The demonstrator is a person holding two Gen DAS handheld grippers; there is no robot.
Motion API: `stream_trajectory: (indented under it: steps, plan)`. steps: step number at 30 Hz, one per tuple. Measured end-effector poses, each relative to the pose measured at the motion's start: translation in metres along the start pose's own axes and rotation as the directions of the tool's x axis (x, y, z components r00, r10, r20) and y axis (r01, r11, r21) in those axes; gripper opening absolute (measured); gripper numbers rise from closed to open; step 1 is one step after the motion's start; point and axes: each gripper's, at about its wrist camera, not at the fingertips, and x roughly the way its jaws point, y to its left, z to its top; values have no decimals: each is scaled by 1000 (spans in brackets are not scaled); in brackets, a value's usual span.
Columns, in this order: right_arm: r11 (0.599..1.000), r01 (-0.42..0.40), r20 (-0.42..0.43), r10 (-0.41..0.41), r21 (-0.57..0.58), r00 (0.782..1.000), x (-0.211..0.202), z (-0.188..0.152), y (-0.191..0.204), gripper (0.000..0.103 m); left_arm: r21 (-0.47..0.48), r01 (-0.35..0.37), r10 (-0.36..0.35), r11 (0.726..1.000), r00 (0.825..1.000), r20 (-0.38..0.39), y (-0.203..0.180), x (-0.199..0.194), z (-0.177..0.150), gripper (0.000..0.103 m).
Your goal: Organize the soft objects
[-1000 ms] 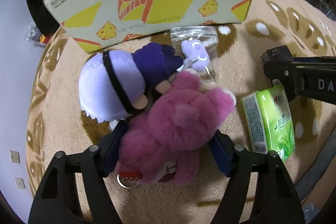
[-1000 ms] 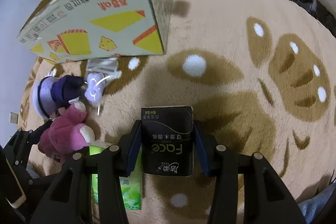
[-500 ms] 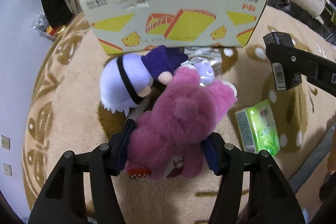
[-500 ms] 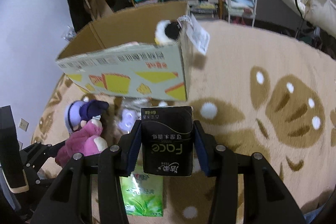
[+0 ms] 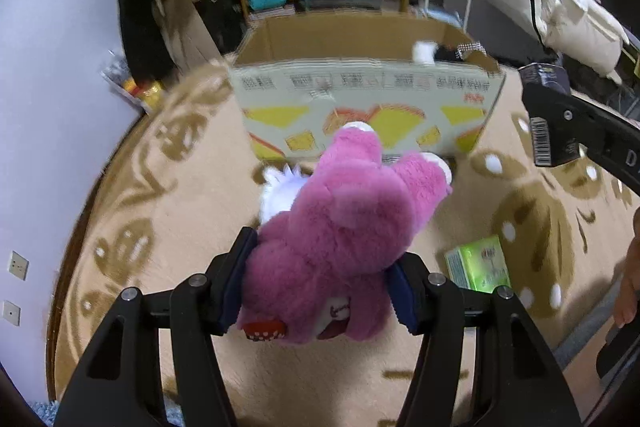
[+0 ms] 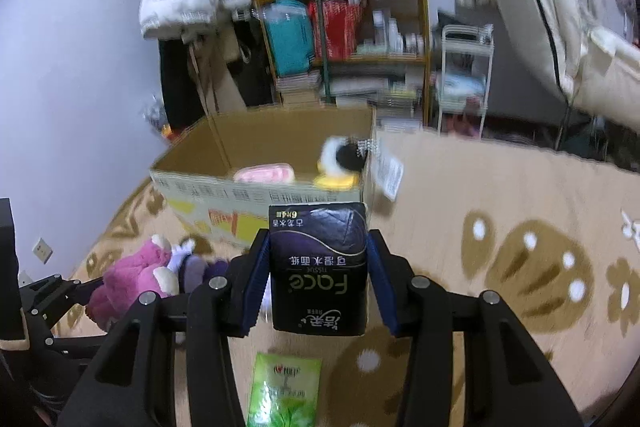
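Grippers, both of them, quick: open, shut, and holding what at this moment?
Left gripper: shut on the pink plush bear, jaws just closed in.
Right gripper: shut on the black tissue pack.

The left gripper [image 5: 320, 291], black-armed with blue pads, filled the lower centre of its frame, its jaws pressed into a fluffy pink plush toy [image 5: 344, 227] after just closing. The right gripper [image 6: 318, 283] sat at lower centre of its frame, clamped on a black tissue pack [image 6: 318, 267]. Fingers of a hand [image 5: 628, 283] showed at the right edge.
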Motion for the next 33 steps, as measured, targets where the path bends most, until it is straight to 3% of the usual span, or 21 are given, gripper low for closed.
stream_trajectory:
  steps: [4, 9, 20, 33]
  plan:
    - [999, 10, 74, -7, -31, 997, -11, 5, 10, 50, -11, -49, 50, 999, 993, 110, 5, -15, 6, 60]
    - [1000, -4, 108, 5, -15, 994, -15, 11, 9, 50, -13, -85, 86, 996, 976, 200, 8, -30, 12, 60]
    - [999, 15, 209, -5, -47, 978, -18, 25, 21, 50, -30, -131, 134, 991, 947, 291, 12, -37, 27, 60]
    - [995, 45, 255, -21, -89, 967, -4, 39, 30, 50, -18, -156, 152, 988, 919, 364, 14, -30, 53, 60]
